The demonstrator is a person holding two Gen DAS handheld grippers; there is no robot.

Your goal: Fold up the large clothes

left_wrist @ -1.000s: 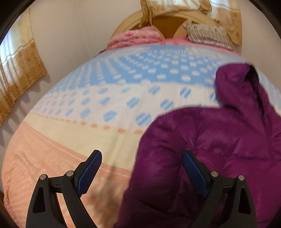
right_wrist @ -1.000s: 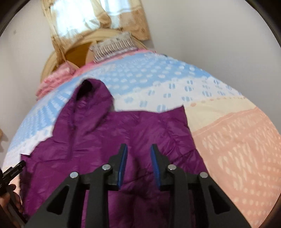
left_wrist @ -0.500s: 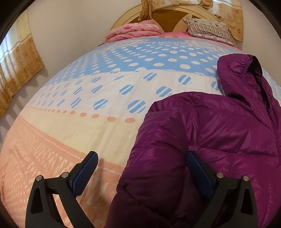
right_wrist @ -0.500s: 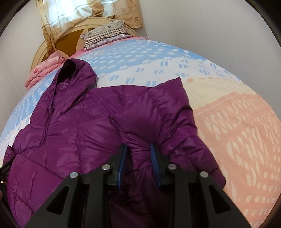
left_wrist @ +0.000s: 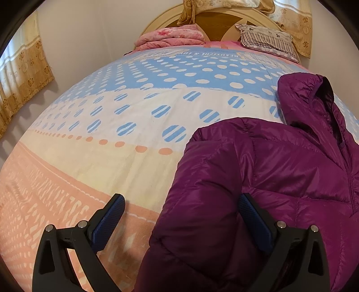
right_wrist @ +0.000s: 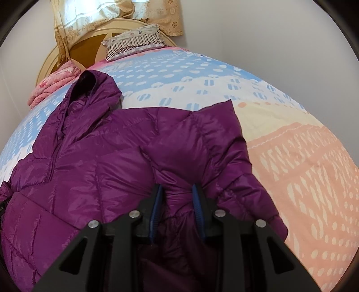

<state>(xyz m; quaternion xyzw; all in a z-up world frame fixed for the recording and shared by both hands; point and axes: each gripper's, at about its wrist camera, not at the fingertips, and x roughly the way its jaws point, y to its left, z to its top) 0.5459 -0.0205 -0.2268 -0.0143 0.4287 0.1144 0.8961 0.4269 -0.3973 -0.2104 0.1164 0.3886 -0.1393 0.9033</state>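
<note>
Two grippers work over one purple puffer jacket [right_wrist: 94,179] spread on a patterned bedspread [left_wrist: 112,139]. Left wrist view: the left gripper [left_wrist: 180,210] has its jaws spread wide; the finger at 7 o'clock sits above bare bedspread, the finger at 5 o'clock against the jacket, and a folded-over sleeve [left_wrist: 202,202] bulges up between them, with neither pad pressing it. The jacket fills the frame from 2 to 6 o'clock, its hood [left_wrist: 314,101] at 2 o'clock, pointing toward the headboard [left_wrist: 215,20]. Right wrist view: the right gripper [right_wrist: 177,198] has its jaws drawn close together, pinching a bunched fold of the jacket between the blue pads [right_wrist: 197,202]. The fabric puckers around the pinch. The jacket spans from 6 to 11 o'clock; one sleeve [right_wrist: 224,152] lies folded over the body toward 1 o'clock, its cuff edge reaching the white band of the bedspread. The hood [right_wrist: 89,89] lies at 11 o'clock. A striped pillow [right_wrist: 134,40] and a folded pink blanket [right_wrist: 53,85] rest at the head of the bed, below a floral curtain [right_wrist: 74,20].
</note>
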